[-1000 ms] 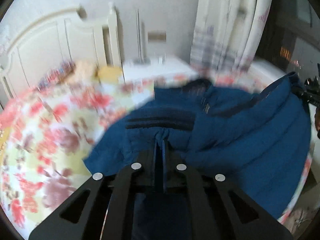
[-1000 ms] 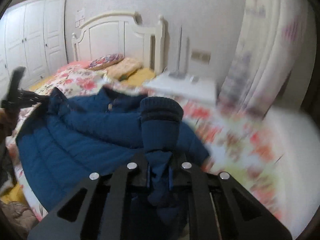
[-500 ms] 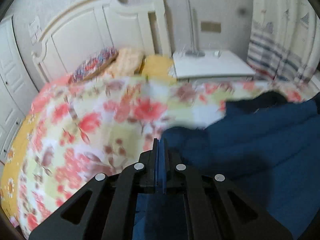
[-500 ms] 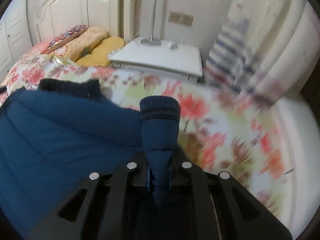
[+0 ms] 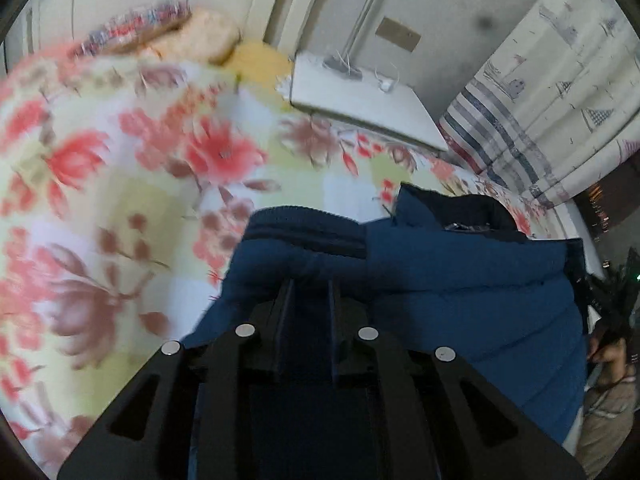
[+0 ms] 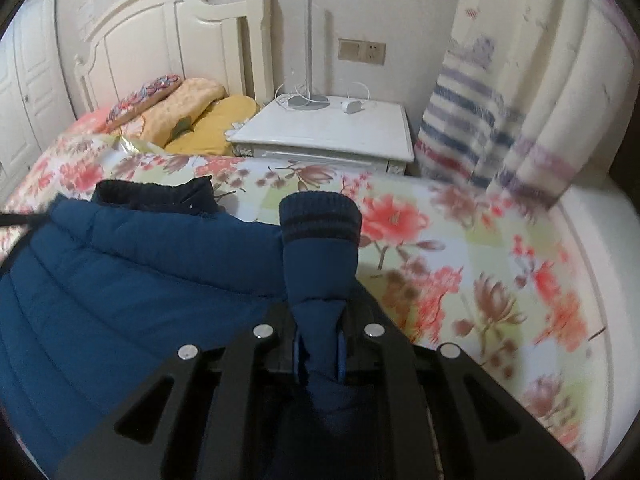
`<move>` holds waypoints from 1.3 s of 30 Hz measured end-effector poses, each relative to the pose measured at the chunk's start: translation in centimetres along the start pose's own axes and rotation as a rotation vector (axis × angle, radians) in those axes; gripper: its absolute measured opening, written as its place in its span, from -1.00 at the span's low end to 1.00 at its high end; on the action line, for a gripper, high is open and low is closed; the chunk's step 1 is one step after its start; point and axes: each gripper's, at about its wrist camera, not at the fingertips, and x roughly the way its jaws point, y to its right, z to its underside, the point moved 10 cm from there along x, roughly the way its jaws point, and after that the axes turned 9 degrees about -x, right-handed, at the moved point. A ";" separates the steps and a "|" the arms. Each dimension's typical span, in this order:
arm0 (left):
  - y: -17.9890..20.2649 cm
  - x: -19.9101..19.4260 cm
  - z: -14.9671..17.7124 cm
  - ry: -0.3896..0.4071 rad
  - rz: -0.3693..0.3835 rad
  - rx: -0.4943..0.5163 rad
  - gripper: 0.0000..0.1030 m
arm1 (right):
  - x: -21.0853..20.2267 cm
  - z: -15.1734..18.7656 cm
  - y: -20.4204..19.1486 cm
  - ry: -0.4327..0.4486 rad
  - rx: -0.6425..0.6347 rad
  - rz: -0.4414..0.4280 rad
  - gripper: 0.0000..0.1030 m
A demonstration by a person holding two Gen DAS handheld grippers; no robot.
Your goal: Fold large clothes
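Note:
A large blue padded jacket [image 5: 472, 280] lies spread on the floral bedspread [image 5: 120, 168], its dark collar [image 5: 460, 208] toward the headboard. My left gripper [image 5: 310, 292] is shut on the left sleeve near its striped knit cuff [image 5: 304, 232]. In the right wrist view the jacket body [image 6: 120, 272] fills the lower left. My right gripper [image 6: 318, 320] is shut on the right sleeve, whose striped cuff [image 6: 320, 216] stands up ahead of the fingers. The right gripper also shows at the left wrist view's right edge [image 5: 600, 300].
A white nightstand [image 6: 332, 132] with a lamp base and cables stands beside the bed. Pillows [image 6: 192, 108] lie against the white headboard [image 6: 168, 40]. A striped curtain [image 6: 500, 120] hangs at the right. White wardrobe doors [image 6: 24, 92] are at the far left.
Both grippers swung with their sleeves. The left view has turned back toward the jacket and tilted; the right gripper has drawn back, showing more of the jacket and bed.

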 end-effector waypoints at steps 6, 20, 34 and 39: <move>-0.5 1.9 -0.3 -0.060 0.014 -0.002 -0.90 | 0.7 0.1 0.0 -0.009 0.017 -0.026 -0.73; -0.3 -8.5 -5.0 0.370 -0.187 -0.012 -1.00 | 0.2 -5.6 0.1 0.068 -0.006 0.015 -0.72; 11.2 -1.9 1.7 0.251 -0.334 0.356 -0.99 | -1.7 -4.5 -8.1 0.083 -0.148 0.019 0.48; 12.5 4.4 3.0 0.170 -0.529 0.479 -0.99 | 4.2 -1.3 -11.7 -0.079 -0.264 0.006 0.52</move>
